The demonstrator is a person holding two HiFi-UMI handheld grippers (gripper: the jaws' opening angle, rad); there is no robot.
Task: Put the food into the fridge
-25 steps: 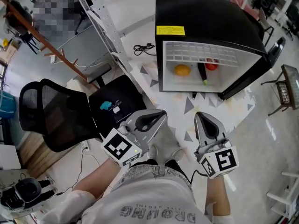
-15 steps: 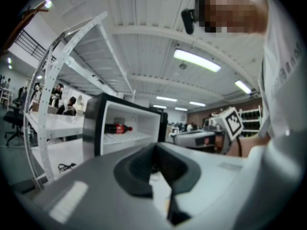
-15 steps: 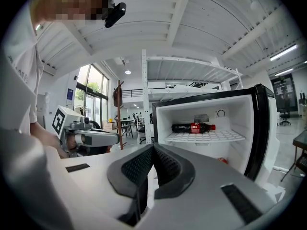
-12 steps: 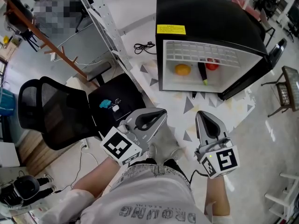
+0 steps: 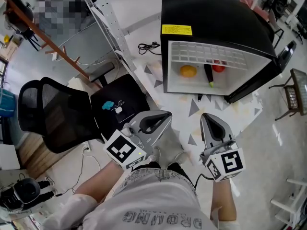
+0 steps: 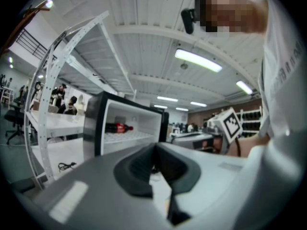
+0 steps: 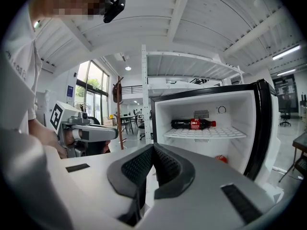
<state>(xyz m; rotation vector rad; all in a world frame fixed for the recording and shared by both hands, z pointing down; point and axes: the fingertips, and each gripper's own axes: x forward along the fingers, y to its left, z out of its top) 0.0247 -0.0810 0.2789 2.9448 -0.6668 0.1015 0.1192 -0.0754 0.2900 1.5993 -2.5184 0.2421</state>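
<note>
The black fridge (image 5: pixel 216 28) stands open in front of me on the floor. On its white shelf lies a cola bottle (image 7: pixel 194 124), dark in the head view (image 5: pixel 208 75). An orange (image 5: pixel 188 71) and a red item (image 5: pixel 218 67) also lie inside. My left gripper (image 5: pixel 165 115) and right gripper (image 5: pixel 207 117) are held side by side at waist height, well short of the fridge. Both point toward it. The jaws of each are shut with nothing between them. From the left gripper view the fridge (image 6: pixel 129 128) and bottle (image 6: pixel 119 127) appear ahead.
A black mesh office chair (image 5: pixel 53 116) stands to my left. Beside it is a black seat (image 5: pixel 120 102) with a teal object on it. A perforated metal rack post (image 5: pixel 108 23) and a black cable (image 5: pixel 148 49) lie left of the fridge. A small side table (image 5: pixel 297 87) stands at far right.
</note>
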